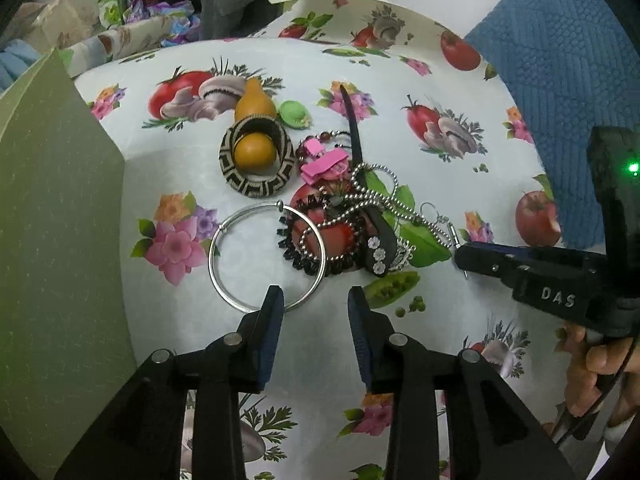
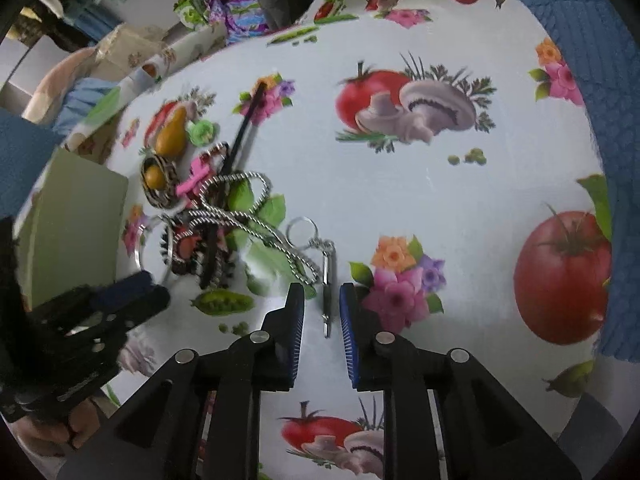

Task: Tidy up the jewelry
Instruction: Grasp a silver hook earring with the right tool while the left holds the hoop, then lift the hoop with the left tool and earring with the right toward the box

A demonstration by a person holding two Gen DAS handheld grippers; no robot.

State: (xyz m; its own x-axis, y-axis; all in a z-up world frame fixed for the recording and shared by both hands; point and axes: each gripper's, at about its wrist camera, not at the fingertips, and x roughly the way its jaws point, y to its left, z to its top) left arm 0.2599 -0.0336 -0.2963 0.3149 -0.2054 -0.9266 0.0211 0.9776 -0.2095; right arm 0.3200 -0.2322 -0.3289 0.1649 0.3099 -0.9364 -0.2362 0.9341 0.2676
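Left wrist: left hand-held gripper [image 1: 316, 296] released, one tip over silver bangle [image 1: 266, 256] on bench [image 1: 440, 184]; jewelry heaped ahead; "DAS" legible on right hand-held gripper [image 1: 516, 268] | Right wrist: right hand-held gripper [image 2: 322, 300] released, straddling keychain pendant [image 2: 328, 292]; risk: ball chain [image 2: 240, 208] tangled, lifting may drag the heap.

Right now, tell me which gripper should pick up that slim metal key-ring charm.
Right. The right gripper is open with the metal charm lying between its fingers. The left gripper sits over the silver bangle instead.
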